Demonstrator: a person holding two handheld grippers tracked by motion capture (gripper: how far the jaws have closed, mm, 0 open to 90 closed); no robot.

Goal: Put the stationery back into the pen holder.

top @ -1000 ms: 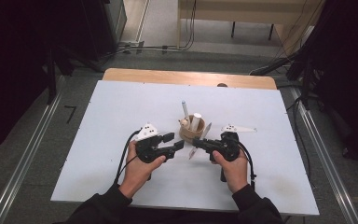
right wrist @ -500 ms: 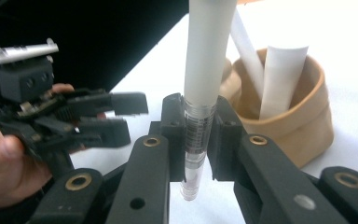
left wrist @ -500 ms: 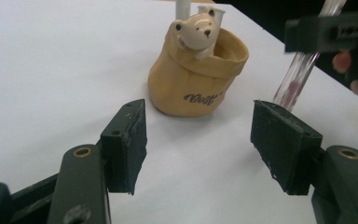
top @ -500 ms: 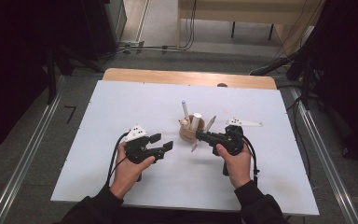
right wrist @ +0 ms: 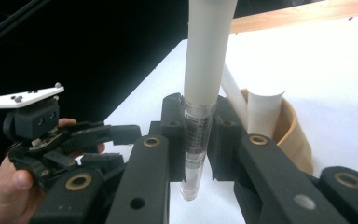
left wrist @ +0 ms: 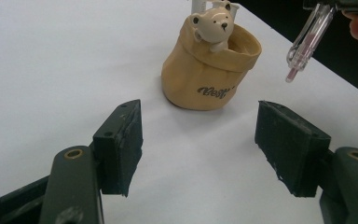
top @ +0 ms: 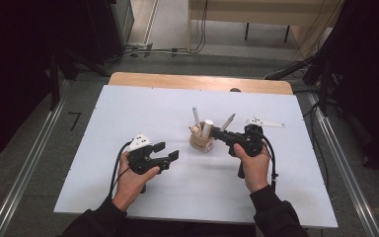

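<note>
High view: the tan sack-shaped ceramic holder with a bear figure stands at table centre and already contains two pens. The right gripper, at the holder's 3 o'clock, is clamped on a white pen with a clear end, not yet inserted. The left gripper sits at 8 o'clock, well apart.

Left gripper view: jaws have just been opening, nothing between them.

Right gripper view: pen is tilted beside the holder's rim.

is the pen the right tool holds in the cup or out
Out: the right tool clamps the pen beside the bear cup, its clear tip hanging above the table.
</note>
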